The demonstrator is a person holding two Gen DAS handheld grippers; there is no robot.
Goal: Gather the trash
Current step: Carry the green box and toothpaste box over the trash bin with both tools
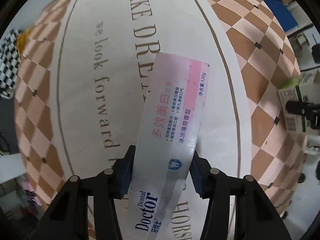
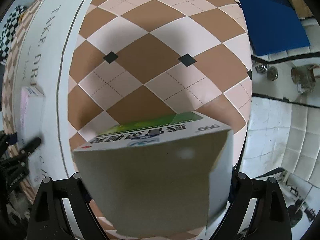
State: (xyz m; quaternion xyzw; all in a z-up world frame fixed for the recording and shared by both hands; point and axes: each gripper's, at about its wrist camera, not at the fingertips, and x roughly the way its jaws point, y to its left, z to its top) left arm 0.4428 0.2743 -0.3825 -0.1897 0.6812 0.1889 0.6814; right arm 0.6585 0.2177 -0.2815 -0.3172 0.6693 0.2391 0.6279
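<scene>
Already both loads are carried: left claw (image 1: 163, 172) clamped across the toothpaste box (image 1: 172, 132), long axis pointing ahead over the bench (image 1: 112, 40); right claw (image 2: 158, 182) clamped on the medicine carton (image 2: 152, 170)

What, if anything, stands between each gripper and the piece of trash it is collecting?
Nothing does. The left gripper is already shut on the toothpaste box, and the right gripper on the green medicine box. No bin shows in either view, so the way there cannot be judged.
</scene>
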